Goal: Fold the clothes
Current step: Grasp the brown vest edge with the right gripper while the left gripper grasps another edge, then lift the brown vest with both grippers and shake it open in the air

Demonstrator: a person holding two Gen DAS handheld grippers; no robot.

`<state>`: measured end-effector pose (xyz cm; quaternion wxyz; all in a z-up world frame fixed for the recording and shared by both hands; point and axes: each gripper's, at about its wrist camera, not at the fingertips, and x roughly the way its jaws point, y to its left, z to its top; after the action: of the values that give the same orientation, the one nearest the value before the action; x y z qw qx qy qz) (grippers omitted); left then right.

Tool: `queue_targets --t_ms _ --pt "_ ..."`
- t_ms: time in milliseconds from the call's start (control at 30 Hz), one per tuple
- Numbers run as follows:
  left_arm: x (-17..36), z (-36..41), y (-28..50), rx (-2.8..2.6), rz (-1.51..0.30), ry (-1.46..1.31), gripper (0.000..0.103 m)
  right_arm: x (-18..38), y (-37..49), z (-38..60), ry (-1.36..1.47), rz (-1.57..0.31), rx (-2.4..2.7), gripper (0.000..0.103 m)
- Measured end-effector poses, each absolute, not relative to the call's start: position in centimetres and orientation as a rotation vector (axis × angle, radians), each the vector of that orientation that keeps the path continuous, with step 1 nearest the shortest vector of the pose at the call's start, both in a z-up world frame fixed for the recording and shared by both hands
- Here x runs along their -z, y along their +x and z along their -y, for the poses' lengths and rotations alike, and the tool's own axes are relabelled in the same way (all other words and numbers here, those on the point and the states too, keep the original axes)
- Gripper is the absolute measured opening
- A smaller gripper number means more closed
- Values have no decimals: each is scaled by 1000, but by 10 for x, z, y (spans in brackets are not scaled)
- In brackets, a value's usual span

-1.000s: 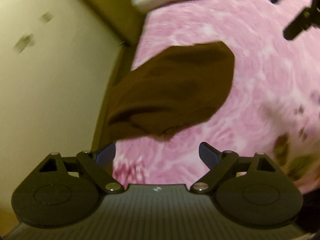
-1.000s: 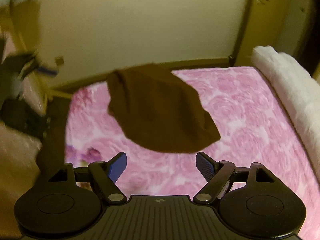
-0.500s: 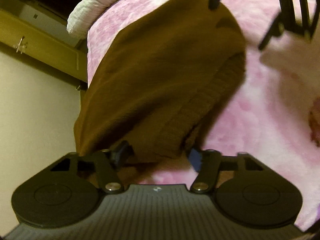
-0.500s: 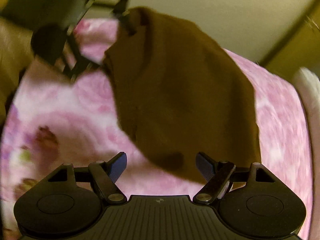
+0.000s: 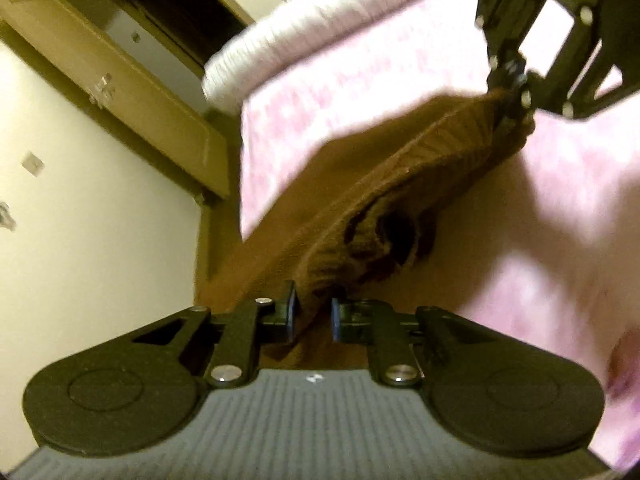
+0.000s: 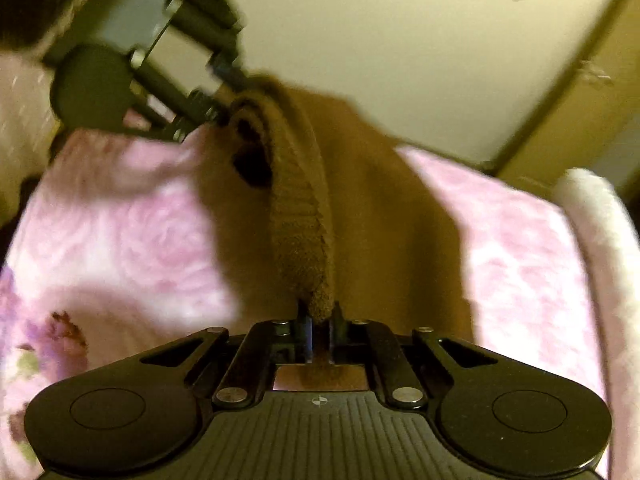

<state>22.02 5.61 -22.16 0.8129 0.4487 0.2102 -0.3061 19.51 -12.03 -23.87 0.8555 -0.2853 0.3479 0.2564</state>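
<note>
A brown knit garment [image 5: 360,184] with a ribbed hem hangs stretched between my two grippers over a pink floral bed cover [image 5: 540,216]. My left gripper [image 5: 312,316] is shut on one end of the ribbed hem. My right gripper [image 6: 319,322] is shut on the other end of the hem [image 6: 300,216]. The right gripper shows at the top right of the left wrist view [image 5: 514,88], pinching the garment. The left gripper shows at the upper left of the right wrist view [image 6: 200,110], also on the garment.
The pink cover [image 6: 120,232] spreads under the garment. A white rolled blanket [image 6: 600,240] lies along the bed's far edge. A cream wall [image 5: 80,220] and wooden trim [image 5: 132,80] border the bed.
Both grippers have closed on the garment's hem, one at each end. The garment has gone from lying loose ahead of open fingers to stretched between the two grippers.
</note>
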Motion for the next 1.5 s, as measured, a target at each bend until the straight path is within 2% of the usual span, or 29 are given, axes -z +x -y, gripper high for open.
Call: queue_targets --t_ms 167,367,500,667,900,1167,1300,1500 --pt "166 9 137 682 -301 902 13 173 127 201 -512 -635 -410 4" --pt "122 106 -14 728 -181 861 13 124 -23 323 -470 -561 -303 4" --pt "118 161 -119 817 -189 856 13 112 -133 396 -450 -563 -251 4" --pt "146 217 -205 1000 -180 849 13 129 -254 462 -421 -601 -117 4" --pt "200 243 -233 1122 -83 815 13 197 -343 496 -368 -673 76 4" --pt "244 242 -238 1116 86 802 13 266 -358 492 -438 -547 129 4" --pt "262 242 -241 1109 169 793 13 263 -360 476 -483 -465 151 4" --pt "212 220 -265 1062 262 746 12 214 -387 443 -530 -340 183 4"
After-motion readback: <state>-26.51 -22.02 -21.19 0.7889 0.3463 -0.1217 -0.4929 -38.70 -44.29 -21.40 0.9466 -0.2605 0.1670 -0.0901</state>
